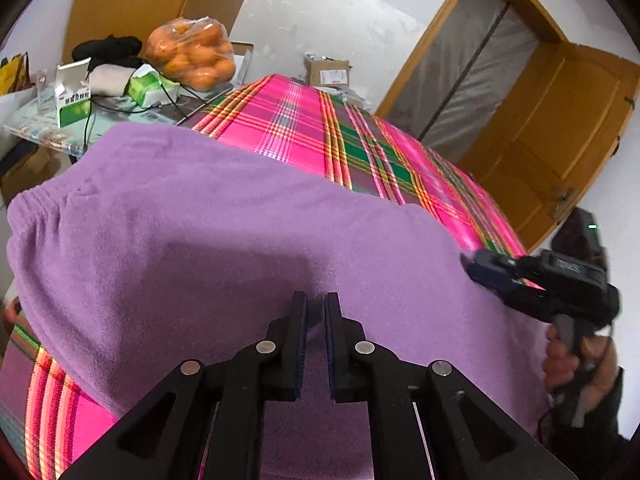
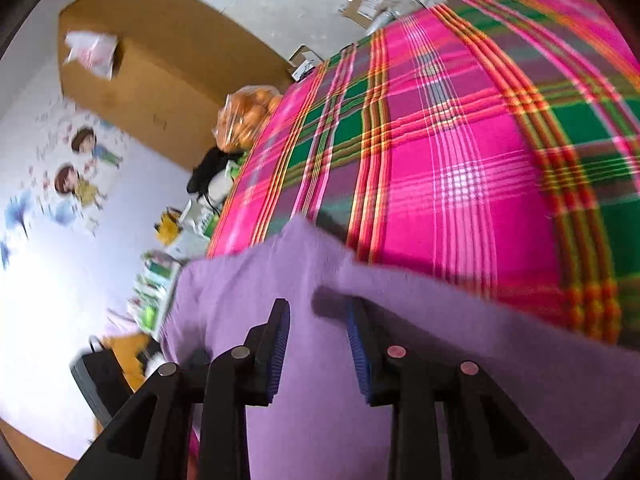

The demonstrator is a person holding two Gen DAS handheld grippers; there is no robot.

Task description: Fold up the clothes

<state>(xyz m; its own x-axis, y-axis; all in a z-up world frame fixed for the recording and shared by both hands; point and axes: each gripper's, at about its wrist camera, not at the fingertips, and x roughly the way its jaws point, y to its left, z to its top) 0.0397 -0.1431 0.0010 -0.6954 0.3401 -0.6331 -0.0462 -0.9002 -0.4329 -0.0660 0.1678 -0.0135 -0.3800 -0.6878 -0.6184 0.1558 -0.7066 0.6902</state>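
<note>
Purple garment [image 1: 224, 232], a fleecy piece with an elasticated waistband at its left end, is shown spread flat on the plaid cloth [image 1: 320, 128] that covers the table.

Risk: since neither pair of tongs can be seen pinching fabric, a lift begun from here would probably raise nothing, or only a loose nap of fleece. If one side caught and the other did not, the garment would be dragged askew across the plaid cloth and the fold line lost. The soft pile is judged likely to slip from a shallow bite.

Left gripper [image 1: 316, 308] is held over the garment's near edge, its jaws drawn narrow with only a slim gap; whether fabric is nipped between them cannot be told.

Right gripper [image 2: 318, 316] is held over the garment's right-hand part, near the edge bordering the bare plaid cloth. Its jaws stand moderately apart, with fabric beneath them and nothing clamped. In the left wrist view its tips are seen at the garment's right edge.
</note>
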